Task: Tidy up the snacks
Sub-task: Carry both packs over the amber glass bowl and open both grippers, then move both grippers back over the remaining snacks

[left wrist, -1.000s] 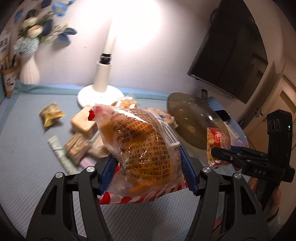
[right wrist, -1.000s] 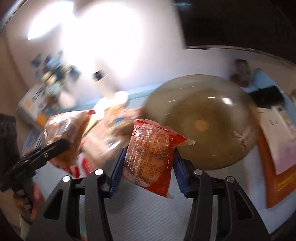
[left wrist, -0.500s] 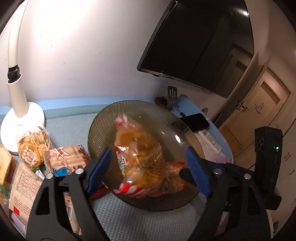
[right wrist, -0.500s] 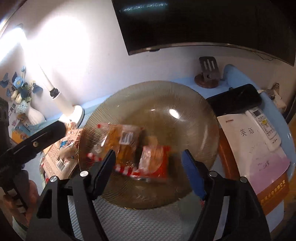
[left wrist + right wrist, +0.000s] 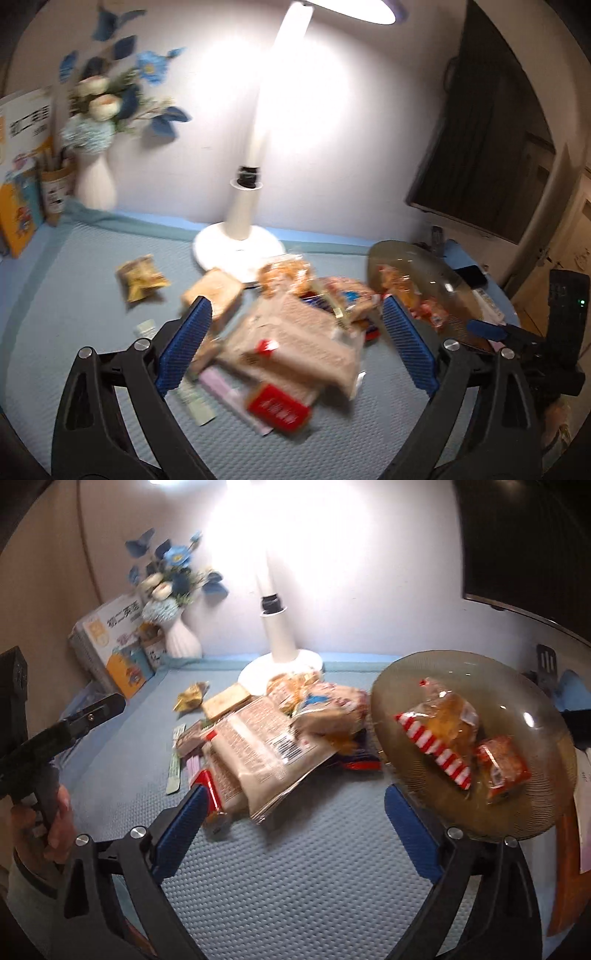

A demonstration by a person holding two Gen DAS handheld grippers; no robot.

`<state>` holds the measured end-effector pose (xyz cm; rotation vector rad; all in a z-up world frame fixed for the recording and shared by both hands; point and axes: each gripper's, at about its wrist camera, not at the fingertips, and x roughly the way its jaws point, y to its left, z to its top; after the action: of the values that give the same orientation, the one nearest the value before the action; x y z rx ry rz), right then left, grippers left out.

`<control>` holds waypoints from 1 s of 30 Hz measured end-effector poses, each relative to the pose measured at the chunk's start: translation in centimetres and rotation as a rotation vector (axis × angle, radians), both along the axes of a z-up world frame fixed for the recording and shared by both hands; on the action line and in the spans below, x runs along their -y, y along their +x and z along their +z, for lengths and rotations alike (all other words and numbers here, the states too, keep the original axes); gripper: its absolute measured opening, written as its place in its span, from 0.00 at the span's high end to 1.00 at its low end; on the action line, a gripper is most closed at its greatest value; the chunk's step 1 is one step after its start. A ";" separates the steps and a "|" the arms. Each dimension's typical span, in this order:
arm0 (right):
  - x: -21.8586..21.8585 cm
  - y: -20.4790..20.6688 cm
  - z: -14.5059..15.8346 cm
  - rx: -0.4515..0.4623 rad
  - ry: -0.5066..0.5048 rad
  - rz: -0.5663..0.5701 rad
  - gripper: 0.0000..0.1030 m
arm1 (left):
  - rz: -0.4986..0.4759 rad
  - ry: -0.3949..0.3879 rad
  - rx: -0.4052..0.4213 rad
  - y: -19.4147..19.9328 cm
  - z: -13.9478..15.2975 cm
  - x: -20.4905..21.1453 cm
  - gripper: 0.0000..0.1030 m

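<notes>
Both claws gape wide and hold nothing — the left gripper (image 5: 295, 347) hangs over the heap of snacks (image 5: 295, 332) on the blue mat (image 5: 74, 314), the right gripper (image 5: 295, 816) beside it. Two packets lie in the glass plate (image 5: 517, 812) — a red-striped bun (image 5: 441, 734) and a small orange packet (image 5: 500, 771), touching. The lamp (image 5: 279, 642) stands behind the heap.

Snack pile (image 5: 266, 738) lies left of plate (image 5: 546, 812).
</notes>
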<state>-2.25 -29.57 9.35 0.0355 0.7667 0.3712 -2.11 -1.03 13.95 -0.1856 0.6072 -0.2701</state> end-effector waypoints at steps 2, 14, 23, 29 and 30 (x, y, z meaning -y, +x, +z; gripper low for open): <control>-1.7 -0.1 -1.6 0.032 -0.041 0.032 0.05 | 0.152 0.136 0.005 -1.1 -2.1 -2.6 0.09; -2.9 2.5 -6.6 -0.044 -0.114 -0.002 0.05 | 0.291 0.141 -0.134 0.2 -10.3 -9.1 0.09; -3.7 2.5 -7.0 -0.052 -0.153 0.013 0.05 | 0.277 0.153 -0.163 0.2 -10.8 -8.6 0.09; -3.6 2.4 -6.9 -0.044 -0.150 0.026 0.05 | 0.273 0.155 -0.172 0.3 -10.8 -8.5 0.09; -3.7 2.4 -6.9 -0.046 -0.149 0.029 0.05 | 0.271 0.154 -0.173 0.3 -10.8 -8.5 0.09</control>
<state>0.19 -25.90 2.46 -0.1077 0.8392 0.3410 -1.81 7.46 3.10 -0.1412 0.7623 0.0562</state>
